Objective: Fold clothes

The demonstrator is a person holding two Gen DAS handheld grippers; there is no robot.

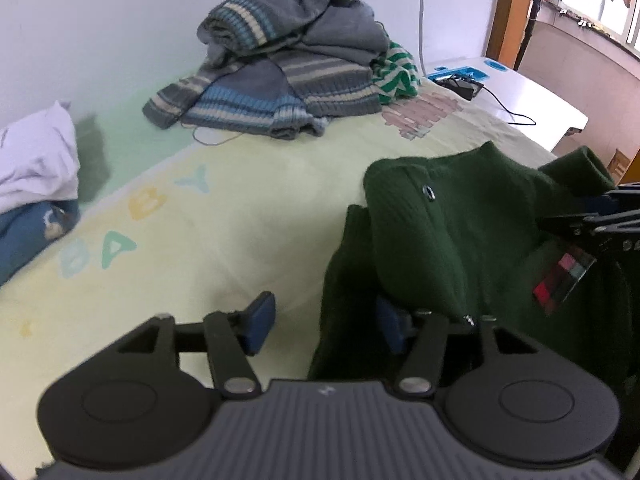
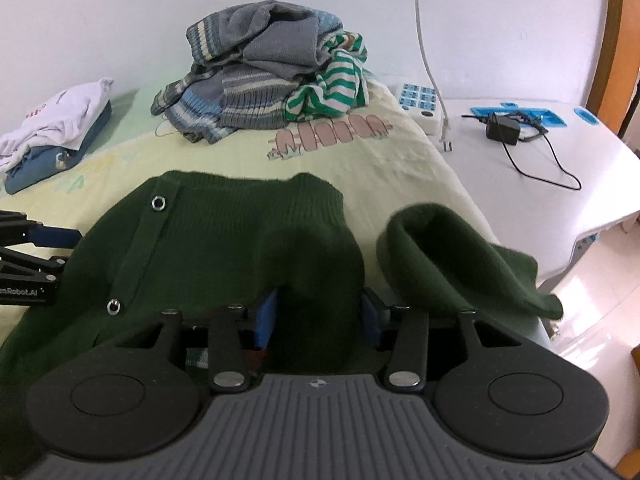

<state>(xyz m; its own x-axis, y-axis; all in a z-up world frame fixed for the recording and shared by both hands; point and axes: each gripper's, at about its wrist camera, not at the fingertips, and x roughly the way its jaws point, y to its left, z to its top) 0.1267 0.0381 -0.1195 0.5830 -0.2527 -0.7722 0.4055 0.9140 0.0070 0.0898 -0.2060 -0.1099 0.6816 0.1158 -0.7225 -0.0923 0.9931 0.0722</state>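
A dark green knit cardigan (image 1: pixel 460 220) (image 2: pixel 224 232) with snap buttons lies on the pale yellow bed sheet (image 1: pixel 240 208). One sleeve (image 2: pixel 440 256) is flopped out to the right near the bed's edge. My left gripper (image 1: pixel 325 324) stands open at the cardigan's left edge; the fabric drapes against its right finger (image 1: pixel 390 328) and its left finger (image 1: pixel 260 320) is over bare sheet. My right gripper (image 2: pixel 319 316) is open, with a hump of green knit lying between its blue pads. Each gripper shows at the edge of the other's view.
A heap of grey-blue striped sweaters (image 1: pixel 280 60) (image 2: pixel 260 80) and a green-white striped garment (image 2: pixel 332 84) sits at the bed's far side. A folded white-and-blue stack (image 1: pixel 36 168) (image 2: pixel 60 128) lies at the left. A white table (image 2: pixel 560 184) at the right holds a charger (image 2: pixel 502 128) and a power strip (image 2: pixel 418 104).
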